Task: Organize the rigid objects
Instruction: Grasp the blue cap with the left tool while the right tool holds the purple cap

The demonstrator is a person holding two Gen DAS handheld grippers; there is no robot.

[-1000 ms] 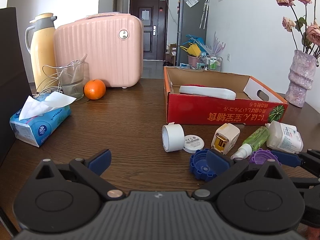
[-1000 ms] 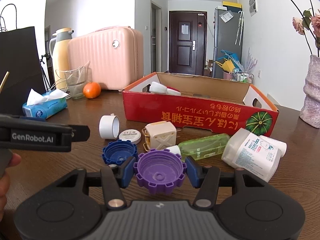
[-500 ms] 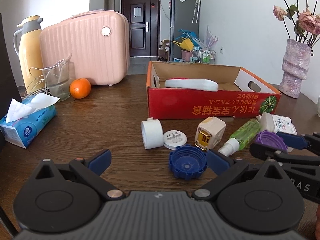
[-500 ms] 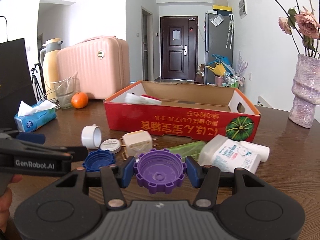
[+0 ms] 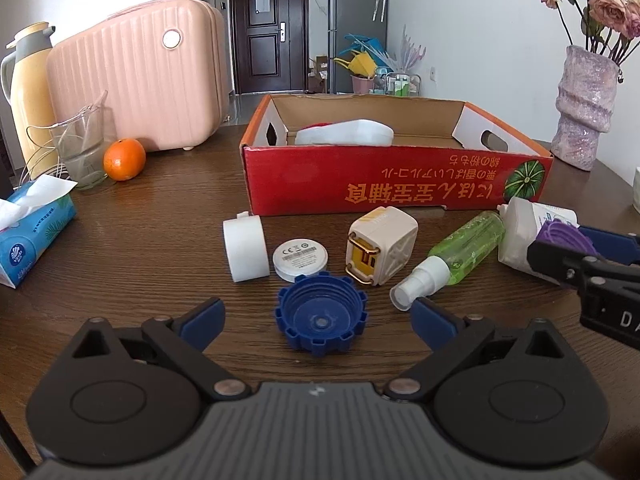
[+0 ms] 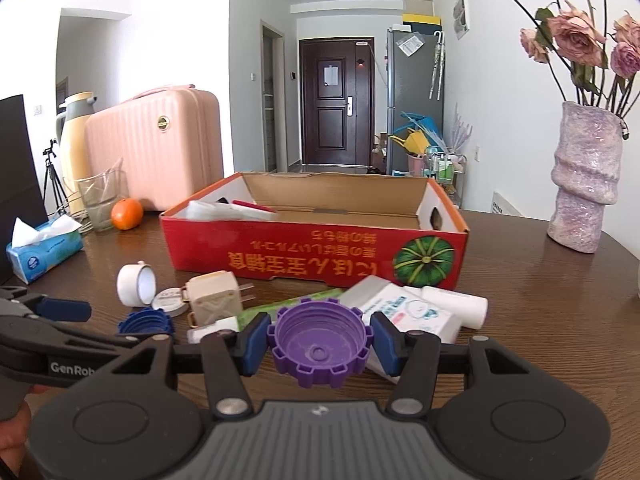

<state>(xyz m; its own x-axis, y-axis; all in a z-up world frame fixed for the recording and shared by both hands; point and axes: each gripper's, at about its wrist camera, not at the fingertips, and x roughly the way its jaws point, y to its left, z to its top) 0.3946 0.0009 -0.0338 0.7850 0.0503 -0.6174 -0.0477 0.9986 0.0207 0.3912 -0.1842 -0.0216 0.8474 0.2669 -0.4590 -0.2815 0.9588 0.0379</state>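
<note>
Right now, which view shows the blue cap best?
Left wrist view: the blue cap lies whole and open side up on the table, between the left gripper's open jaws. The right wrist view catches only its upper part behind the left gripper's finger.

The dark brown wooden table looks polished, faintly glossy. At its twelve o'clock, the red cardboard box is matt; the ribbed blue plastic cap is slightly shiny.

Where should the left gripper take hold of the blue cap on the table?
Probably across its toothed outer rim. The blue cap lies flat, open side up, between the open fingers of the left gripper. Come in low from the near side, one finger on each flank, and close on the ridged wall.
</note>
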